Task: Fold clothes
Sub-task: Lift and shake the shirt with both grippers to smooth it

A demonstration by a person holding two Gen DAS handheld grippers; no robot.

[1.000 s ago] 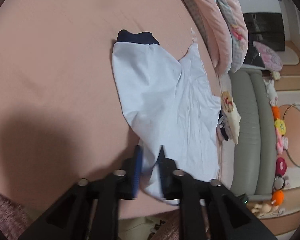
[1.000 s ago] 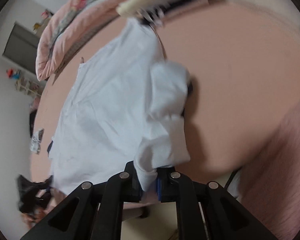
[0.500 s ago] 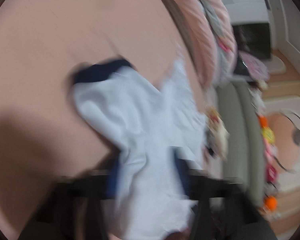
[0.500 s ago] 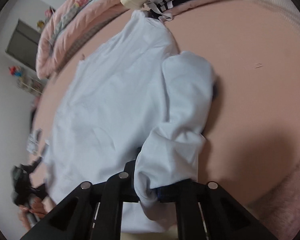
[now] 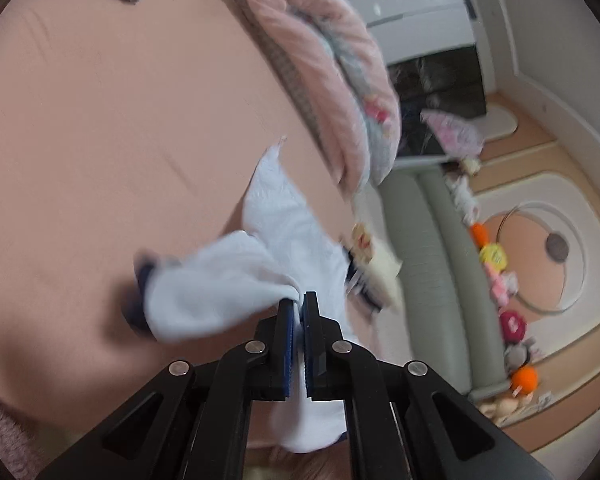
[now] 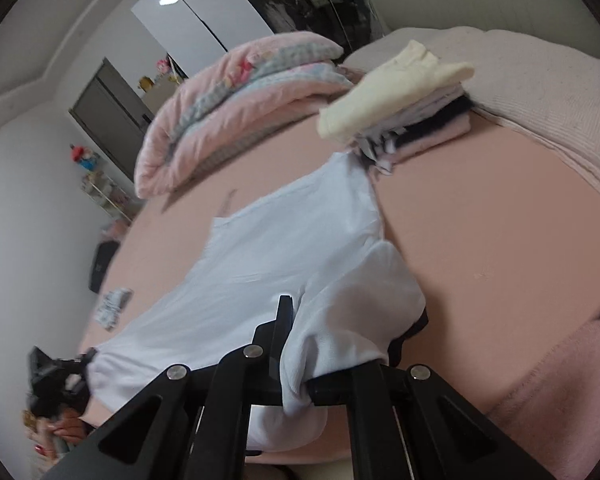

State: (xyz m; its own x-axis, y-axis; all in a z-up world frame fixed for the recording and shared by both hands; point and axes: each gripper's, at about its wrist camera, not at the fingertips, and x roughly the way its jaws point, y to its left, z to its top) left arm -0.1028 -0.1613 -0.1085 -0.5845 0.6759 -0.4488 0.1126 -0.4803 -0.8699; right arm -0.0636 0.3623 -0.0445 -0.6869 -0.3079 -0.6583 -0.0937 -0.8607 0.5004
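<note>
Your left gripper (image 5: 299,304) is closed on the white shirt (image 5: 220,284) near one dark-cuffed sleeve, and your right gripper (image 6: 296,320) pinches the other sleeve. The shirt body lies on the pink bed (image 6: 500,240), beside the folded pile (image 6: 404,100).

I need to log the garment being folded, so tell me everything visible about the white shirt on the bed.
The white shirt is thin, lightly creased fabric with dark navy trim at a sleeve cuff. Its far part lies on the pink bed sheet, one far corner next to a stack of folded clothes. The near edge is lifted off the sheet: the left gripper is shut on one bunched part, the right gripper on a sleeve that drapes over its fingers.
</note>
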